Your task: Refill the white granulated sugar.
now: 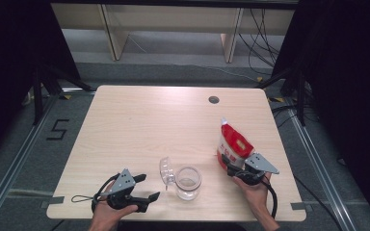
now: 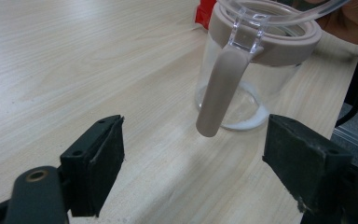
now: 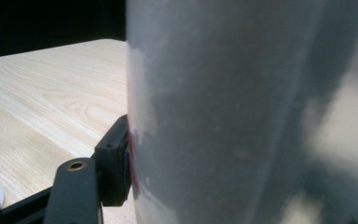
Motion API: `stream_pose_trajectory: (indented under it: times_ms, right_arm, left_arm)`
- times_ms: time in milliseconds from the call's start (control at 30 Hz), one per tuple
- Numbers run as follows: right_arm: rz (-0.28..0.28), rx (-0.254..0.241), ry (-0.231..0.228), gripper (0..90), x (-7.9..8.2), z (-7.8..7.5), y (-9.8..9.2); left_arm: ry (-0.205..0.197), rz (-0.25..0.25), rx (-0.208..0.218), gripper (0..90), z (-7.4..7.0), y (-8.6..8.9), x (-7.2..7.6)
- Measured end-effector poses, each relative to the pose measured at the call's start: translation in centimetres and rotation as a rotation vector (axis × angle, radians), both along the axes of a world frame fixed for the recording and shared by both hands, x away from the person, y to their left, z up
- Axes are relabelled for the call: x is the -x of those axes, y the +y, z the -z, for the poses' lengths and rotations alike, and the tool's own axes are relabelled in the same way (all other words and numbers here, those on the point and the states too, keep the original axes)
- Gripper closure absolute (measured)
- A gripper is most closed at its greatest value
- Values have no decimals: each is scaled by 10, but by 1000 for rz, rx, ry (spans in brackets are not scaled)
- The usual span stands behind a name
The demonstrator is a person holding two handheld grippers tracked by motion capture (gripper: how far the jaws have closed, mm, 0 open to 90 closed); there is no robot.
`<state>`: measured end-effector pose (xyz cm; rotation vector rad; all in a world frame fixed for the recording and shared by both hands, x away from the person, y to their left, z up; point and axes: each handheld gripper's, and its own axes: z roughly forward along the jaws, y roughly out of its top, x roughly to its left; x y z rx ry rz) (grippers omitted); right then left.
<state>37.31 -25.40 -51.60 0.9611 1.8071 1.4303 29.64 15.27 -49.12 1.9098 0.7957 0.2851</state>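
A clear glass jar (image 1: 188,182) stands near the table's (image 1: 139,120) front edge, its hinged lid (image 1: 166,172) flipped up on its left side; left of the jar, the left gripper (image 1: 150,187) rests with jaws spread wide on nothing; right of the jar, a red-and-white bag (image 1: 233,143) stands upright between the right gripper's (image 1: 229,168) jaws, one pad against it; whether they press it cannot be told.

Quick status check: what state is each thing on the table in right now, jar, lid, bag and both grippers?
Jar: upright, open, a little white powder at the bottom.
Lid: flipped up, hanging at the jar's rim.
Bag: standing, between the right gripper's jaws.
Left gripper: open, empty, beside the jar.
Right gripper: around the bag, grip unclear.
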Motion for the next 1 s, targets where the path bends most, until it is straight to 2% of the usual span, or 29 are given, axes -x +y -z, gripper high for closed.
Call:
stream_pose_trajectory:
  times_ms: [100, 233, 267, 333, 367, 400, 467, 500, 567, 600, 633, 667, 700, 733, 767, 800, 833, 867, 1000]
  right_arm:
    - [-6, -8, -8, 309, -2, 0, 0]
    - [4, -32, -11, 324, -2, 1, 1]
    - [-15, -8, -12, 335, -3, 0, 0]
    - [-34, -19, -23, 364, -4, 1, 0]
    - [-61, -7, -8, 404, -5, 0, -2]
    - [-73, -2, -17, 430, -5, 0, -1]
    - [-75, -6, -16, 442, -5, 0, -1]
    - [-49, -25, -17, 449, -4, 0, 1]
    - [-61, -20, 0, 454, -5, -1, -1]
    - [-59, -41, 50, 456, -2, -1, 1]
    - [-71, -43, 49, 459, -2, -1, 1]
    - [-38, -49, 29, 460, -2, -1, 2]
    - [-59, -25, 27, 463, -3, -2, 1]
    - [-73, -25, 50, 467, -3, -3, 0]
    - [-73, -25, 50, 467, -3, -3, 0]
    - [-51, -48, 66, 468, -1, -3, 2]
    - [-42, -36, 30, 470, -3, -3, 1]
    - [-64, -16, 40, 471, -4, -4, 0]
    - [-76, -26, 64, 474, -3, -6, 0]
  left_arm:
    - [-4, 3, 1, 197, 0, 0, 0]
    - [-4, 10, -1, 197, 0, 0, -1]
    - [-4, 11, -3, 197, 0, 0, -1]
    - [-5, 13, -5, 200, 1, -1, -1]
    - [-4, 13, -3, 201, 1, -1, -1]
    - [-5, 14, -4, 202, 0, -1, -1]
    - [-4, 14, 3, 205, 1, -2, -1]
    - [-6, 16, -1, 205, 0, -1, -1]
    - [-8, 17, -1, 207, 0, -1, -1]
    - [-8, 16, 0, 208, 0, -1, -1]
    - [-7, 16, 1, 210, 0, -1, -1]
    - [-8, 16, 1, 210, 0, -1, -1]
    - [-7, 13, 3, 211, 0, -1, -1]
    - [-8, 15, 0, 211, 0, -1, -1]
    - [-8, 14, 2, 211, 0, -1, -1]
    - [-7, 13, 2, 211, 0, -1, -1]
    - [-7, 13, 2, 211, 0, -1, -1]
    - [-7, 7, 3, 211, 0, -1, 0]
    - [-7, 4, 5, 211, -1, -1, 0]
